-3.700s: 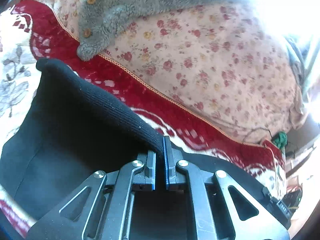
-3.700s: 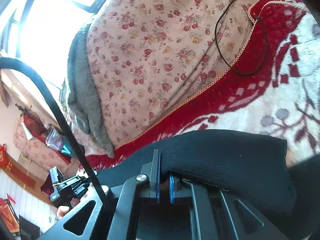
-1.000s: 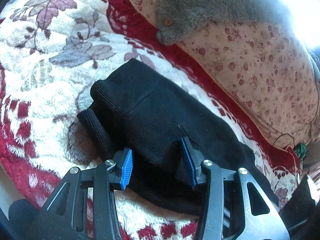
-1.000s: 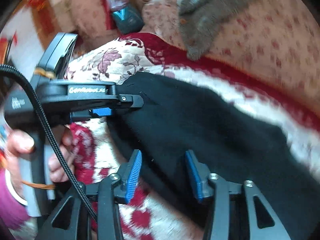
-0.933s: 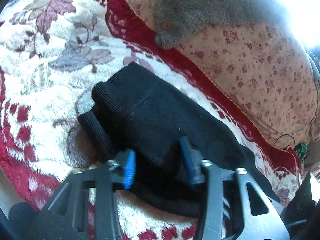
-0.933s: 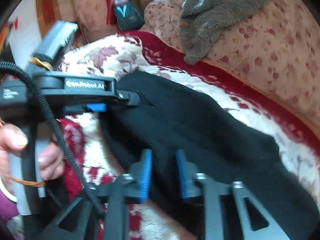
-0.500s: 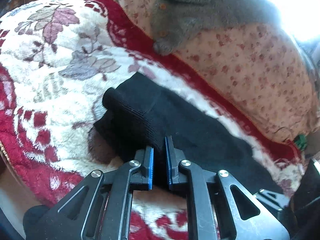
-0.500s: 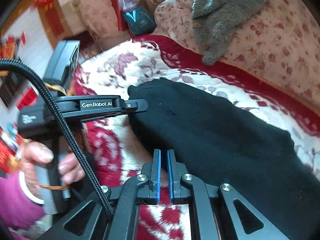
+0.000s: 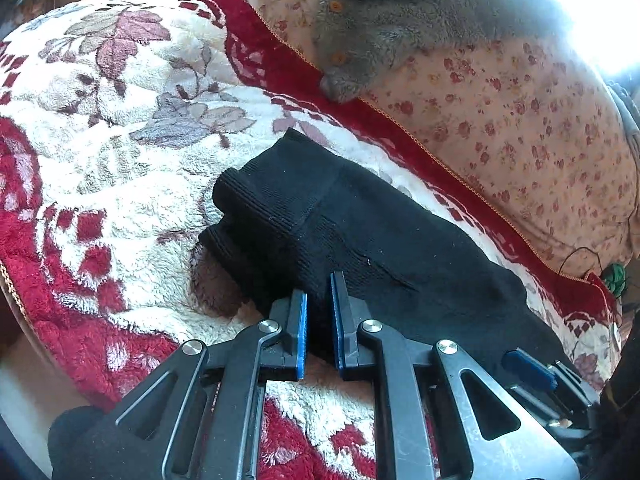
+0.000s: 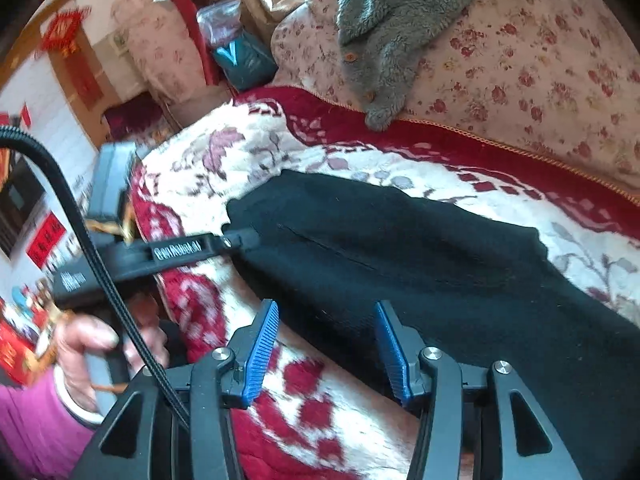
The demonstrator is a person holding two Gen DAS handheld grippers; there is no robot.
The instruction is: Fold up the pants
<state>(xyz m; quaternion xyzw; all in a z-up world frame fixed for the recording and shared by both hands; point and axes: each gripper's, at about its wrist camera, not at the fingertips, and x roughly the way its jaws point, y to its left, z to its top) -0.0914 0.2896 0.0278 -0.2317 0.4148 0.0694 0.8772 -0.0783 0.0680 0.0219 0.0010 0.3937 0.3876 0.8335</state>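
Note:
The black knit pants (image 9: 360,232) lie folded lengthwise on the red and white floral blanket (image 9: 100,160), ribbed waistband end at the left. My left gripper (image 9: 319,312) is shut on the near edge of the pants close to the waistband. In the right wrist view the pants (image 10: 400,248) stretch to the right. My right gripper (image 10: 326,344) is open, its blue pads straddling the near edge of the pants without holding it. The left gripper also shows there from the side (image 10: 240,240), at the waistband corner.
A grey fleece garment (image 9: 392,20) lies on a pink floral quilt (image 9: 520,112) behind the blanket. A black cable (image 10: 80,240) crosses the right wrist view. The person's hand (image 10: 88,340) is at lower left. The bed edge is near left.
The left gripper closed on the near edge of the pants and stays shut. The right gripper was shut half a second ago and has now opened.

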